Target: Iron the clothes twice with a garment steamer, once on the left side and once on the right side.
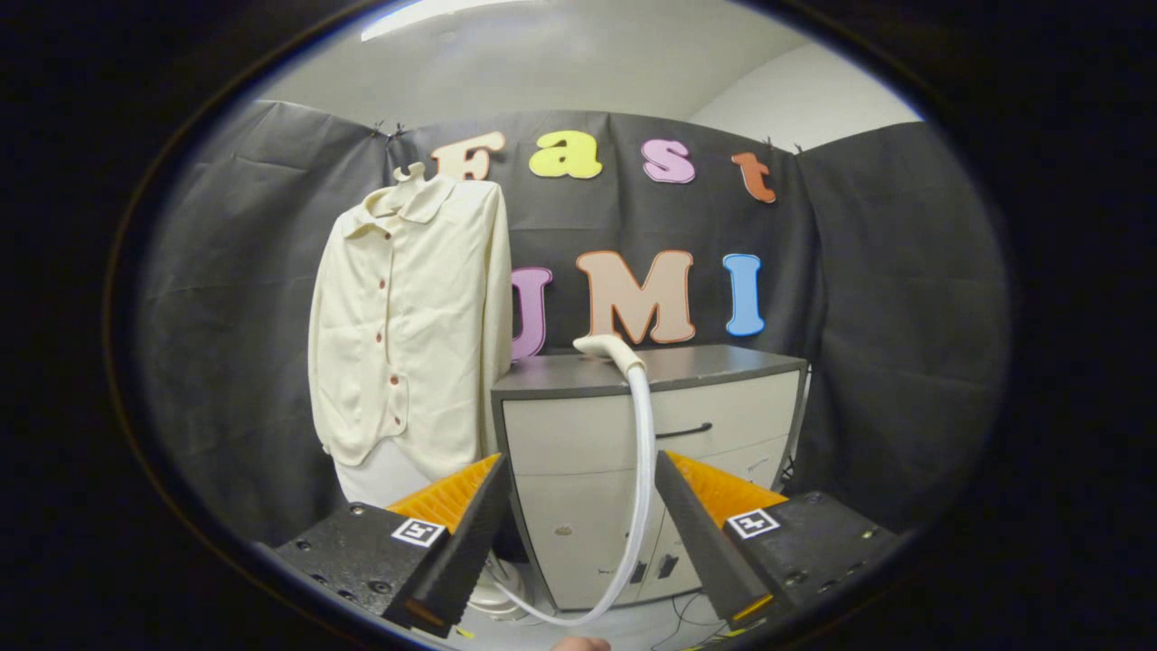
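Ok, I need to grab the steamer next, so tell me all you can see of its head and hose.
The steamer head is a pale, smooth, plastic-looking nozzle lying on the grey top of the cabinet, beyond the fingers. From it a white hose drops down the cabinet front, curves near the floor and runs toward a pale base behind one finger. The gripper is open, with nothing held; the hose shows between its fingers, farther off.

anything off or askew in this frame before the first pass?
Nothing stands out. The shirt hangs straight on its hanger beside the cabinet. The steamer head lies on the cabinet top, its hose trailing down the front. The claw is open, holding nothing.
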A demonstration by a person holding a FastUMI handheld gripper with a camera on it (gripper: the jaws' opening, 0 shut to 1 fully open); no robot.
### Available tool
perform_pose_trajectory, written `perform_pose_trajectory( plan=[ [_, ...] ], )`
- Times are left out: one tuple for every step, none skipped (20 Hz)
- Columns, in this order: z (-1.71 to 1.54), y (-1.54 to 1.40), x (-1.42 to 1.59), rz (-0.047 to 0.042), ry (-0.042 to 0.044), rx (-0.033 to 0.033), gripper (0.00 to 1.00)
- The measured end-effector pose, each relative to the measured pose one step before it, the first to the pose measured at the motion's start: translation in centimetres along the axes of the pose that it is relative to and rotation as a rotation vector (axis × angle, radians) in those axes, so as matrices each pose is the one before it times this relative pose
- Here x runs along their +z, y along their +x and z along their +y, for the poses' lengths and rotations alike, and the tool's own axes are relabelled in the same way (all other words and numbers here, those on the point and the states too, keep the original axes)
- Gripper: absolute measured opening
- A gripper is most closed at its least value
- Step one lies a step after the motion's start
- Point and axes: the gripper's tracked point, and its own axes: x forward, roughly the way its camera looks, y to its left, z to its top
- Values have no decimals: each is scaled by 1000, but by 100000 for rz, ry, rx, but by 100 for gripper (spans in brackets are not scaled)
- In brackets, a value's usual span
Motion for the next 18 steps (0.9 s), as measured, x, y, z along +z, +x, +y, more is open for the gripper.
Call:
perform_pose_trajectory(
  plan=[
    [-27, 577, 302, 156, -275, -3, 98],
    [28, 823, 309, 486, -255, 143, 97],
    [7, 831, 487, 501, -330, 215, 97],
    [12, 899, 485, 271, 17, 72, 97],
    [-39, 911, 833, -512, -370, 142, 98],
    [-63, 983, 805, -939, -535, 161, 98],
    [-100, 998, 841, -654, -508, -245, 98],
    [-235, 1082, 791, -700, -262, -299, 98],
    [-167, 1159, 764, -144, -389, -291, 97],
    [-207, 1259, 742, 130, -862, -269, 97],
    [-49, 1328, 800, -196, -655, -25, 97],
    [-156, 1389, 787, 218, -465, -72, 97],
    [-84, 1363, 691, -70, 41, 292, 97],
    [-182, 1476, 867, -759, 542, 239, 97],
    [-90, 1536, 623, -212, 1300, 462, 97],
    [-56, 1573, 298, 513, 717, 534, 97],
    [-100, 1487, 294, 448, -339, 159, 97],
    [-235, 1514, 141, 1048, -516, 64, 97]
  ],
)
